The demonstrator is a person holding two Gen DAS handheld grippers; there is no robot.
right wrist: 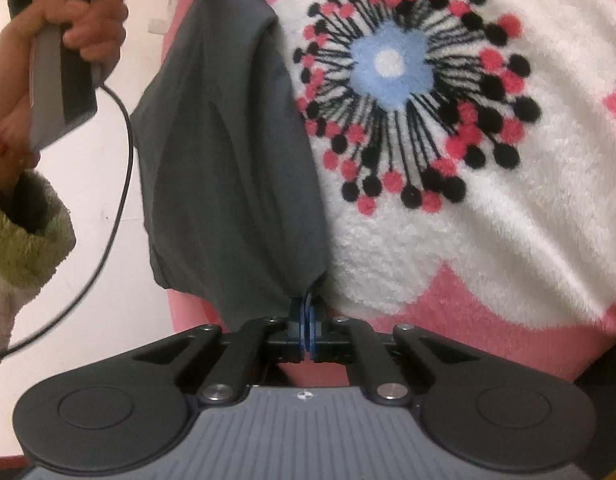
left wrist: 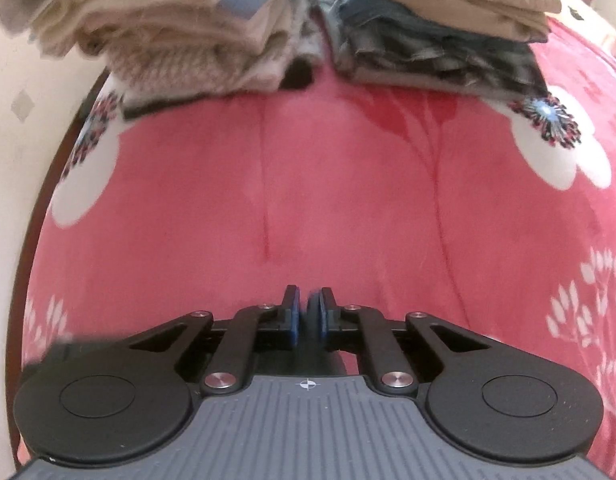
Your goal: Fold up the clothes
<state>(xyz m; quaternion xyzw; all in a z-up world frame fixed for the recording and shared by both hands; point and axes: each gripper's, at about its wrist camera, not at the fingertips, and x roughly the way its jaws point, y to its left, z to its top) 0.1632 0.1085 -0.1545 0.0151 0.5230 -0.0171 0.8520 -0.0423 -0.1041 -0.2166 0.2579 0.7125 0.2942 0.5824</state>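
A dark grey garment (right wrist: pixel 235 160) hangs stretched over the edge of a pink flowered blanket (right wrist: pixel 488 312). My right gripper (right wrist: pixel 306 304) is shut on its near corner, and the cloth bunches where it enters the blue pads. The garment's far end runs up toward the top left, where a hand (right wrist: pixel 87 28) holds the other gripper's handle. In the left wrist view my left gripper (left wrist: pixel 307 300) stands over the pink blanket (left wrist: pixel 308 180) with its pads almost together. Dark cloth shows just beneath its fingers, so it seems shut on the garment.
Two stacks of folded clothes stand at the blanket's far side: a beige knitted stack (left wrist: pixel 159 32) on the left and a dark stack topped with khaki (left wrist: pixel 440 32) on the right. A green fuzzy sleeve (right wrist: pixel 23 232) and a black cable (right wrist: pixel 125 152) hang over pale floor.
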